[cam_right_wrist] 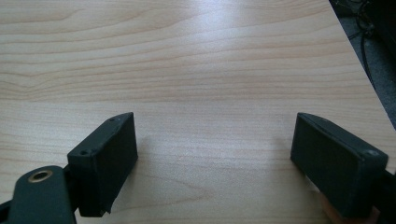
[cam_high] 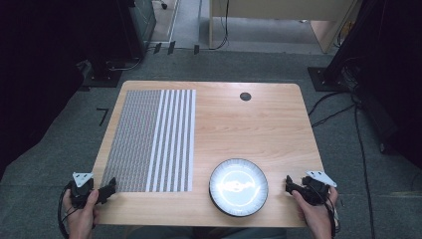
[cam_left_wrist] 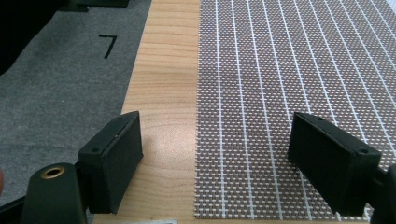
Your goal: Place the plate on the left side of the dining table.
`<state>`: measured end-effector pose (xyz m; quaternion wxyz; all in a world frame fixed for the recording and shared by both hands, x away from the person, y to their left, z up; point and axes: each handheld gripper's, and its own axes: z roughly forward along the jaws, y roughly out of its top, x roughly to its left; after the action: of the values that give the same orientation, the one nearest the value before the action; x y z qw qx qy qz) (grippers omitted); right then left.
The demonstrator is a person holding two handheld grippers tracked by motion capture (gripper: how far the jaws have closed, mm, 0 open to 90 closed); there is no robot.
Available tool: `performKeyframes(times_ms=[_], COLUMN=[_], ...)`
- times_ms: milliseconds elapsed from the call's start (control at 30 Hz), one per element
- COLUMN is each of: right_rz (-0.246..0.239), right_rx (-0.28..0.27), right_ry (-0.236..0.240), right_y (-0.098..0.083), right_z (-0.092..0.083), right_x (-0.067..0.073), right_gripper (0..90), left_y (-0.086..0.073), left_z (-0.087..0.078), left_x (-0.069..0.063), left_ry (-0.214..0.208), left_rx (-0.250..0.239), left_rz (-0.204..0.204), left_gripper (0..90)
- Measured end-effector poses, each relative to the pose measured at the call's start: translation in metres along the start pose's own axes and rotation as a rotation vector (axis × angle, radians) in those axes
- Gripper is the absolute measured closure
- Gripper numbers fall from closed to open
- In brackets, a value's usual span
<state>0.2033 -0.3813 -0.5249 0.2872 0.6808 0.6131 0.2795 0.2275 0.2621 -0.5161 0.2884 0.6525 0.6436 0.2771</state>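
Resting at the table's (cam_high: pixel 259 124) near corners, both tools gape wide and hold nothing: left gripper (cam_high: pixel 110 186) at seven o'clock touching the mat (cam_high: pixel 149 139), right gripper (cam_high: pixel 289 183) at five, beside the plate (cam_high: pixel 238 186). Nothing looks begun yet.

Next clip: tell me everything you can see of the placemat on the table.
The placemat is a rectangular woven mat lying flat on the left part of the wooden table, its long sides running away from the person. Its left portion is a fine grey-brown mesh; its right portion carries bold white stripes. Up close the weave shows small white dots crossed by thin white lines. Nothing rests on it. The left gripper stands open at its near left corner, one jaw over the mat, one over bare wood.
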Motion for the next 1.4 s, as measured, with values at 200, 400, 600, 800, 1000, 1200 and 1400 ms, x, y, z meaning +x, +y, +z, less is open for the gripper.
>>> performKeyframes(times_ms=[200, 400, 600, 800, 1000, 1200, 1400], right_rz=[-0.027, -0.072, -0.032, -0.021, 0.002, 0.010, 0.007], right_rx=[-0.015, -0.058, -0.093, -0.149, -0.182, -0.194, -0.196], right_ry=[0.000, -0.018, 0.018, 0.051, 0.103, 0.142, 0.192], right_y=[0.000, 0.001, 0.005, 0.014, 0.017, 0.019, 0.022], right_z=[0.000, -0.009, -0.024, -0.040, -0.050, -0.055, -0.058], right_x=[0.002, 0.011, 0.017, 0.029, 0.038, 0.043, 0.050], right_gripper=[18.2, 20.6, 22.3, 21.7, 22.1, 23.4, 28.3], left_y=[0.000, 0.005, 0.010, 0.015, 0.020, 0.024, 0.028], left_z=[-0.003, -0.010, -0.014, -0.019, -0.015, -0.018, -0.021], left_x=[0.000, -0.002, -0.007, -0.026, -0.044, -0.069, -0.091], left_ry=[-0.008, 0.046, 0.035, 0.008, -0.017, -0.032, -0.083], left_rx=[-0.029, -0.064, -0.079, -0.097, -0.065, -0.081, -0.092], left_rz=[-0.004, -0.028, -0.035, -0.006, 0.029, 0.063, 0.077], left_gripper=[19.1, 23.7, 21.6, 17.9, 18.3, 18.3, 18.2])
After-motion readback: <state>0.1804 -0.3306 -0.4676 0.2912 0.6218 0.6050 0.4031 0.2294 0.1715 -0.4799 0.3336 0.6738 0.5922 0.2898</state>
